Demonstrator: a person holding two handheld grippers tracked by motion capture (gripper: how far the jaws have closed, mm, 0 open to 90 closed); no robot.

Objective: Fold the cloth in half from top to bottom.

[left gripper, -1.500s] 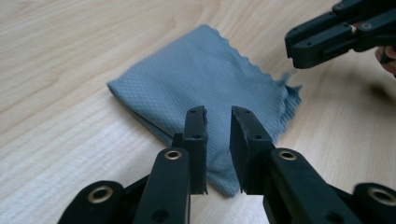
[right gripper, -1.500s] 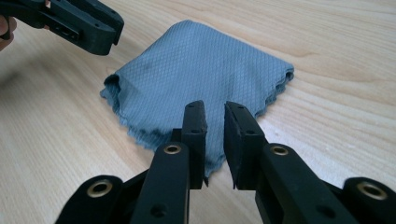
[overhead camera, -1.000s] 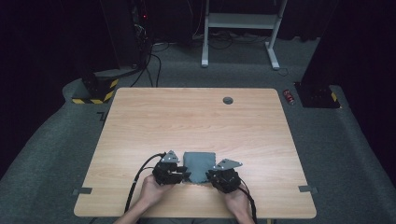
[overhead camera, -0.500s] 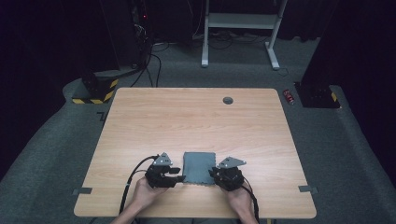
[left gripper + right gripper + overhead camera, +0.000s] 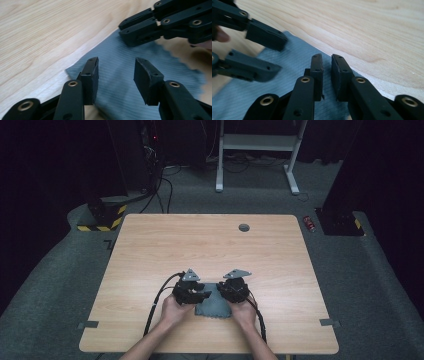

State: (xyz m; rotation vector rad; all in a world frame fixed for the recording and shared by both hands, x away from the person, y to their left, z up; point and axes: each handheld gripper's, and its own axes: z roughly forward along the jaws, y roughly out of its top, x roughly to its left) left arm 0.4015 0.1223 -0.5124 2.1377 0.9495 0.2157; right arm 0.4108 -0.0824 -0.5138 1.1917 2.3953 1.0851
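A grey cloth [image 5: 214, 304] is laid flat on the worktop [image 5: 210, 245]. The left tongs [image 5: 116, 75] are spread wide above it. The right tongs [image 5: 327, 75] are nearly closed, with nothing gripped.

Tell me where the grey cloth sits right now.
In the high view the grey cloth lies flat near the table's front edge, between the left claw and right claw, both over its far corners.

Wooden table [image 5: 200, 245], grey carpet [image 5: 370, 285]

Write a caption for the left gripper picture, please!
Left gripper, jaws open, over a blue-grey cloth on the wooden table.
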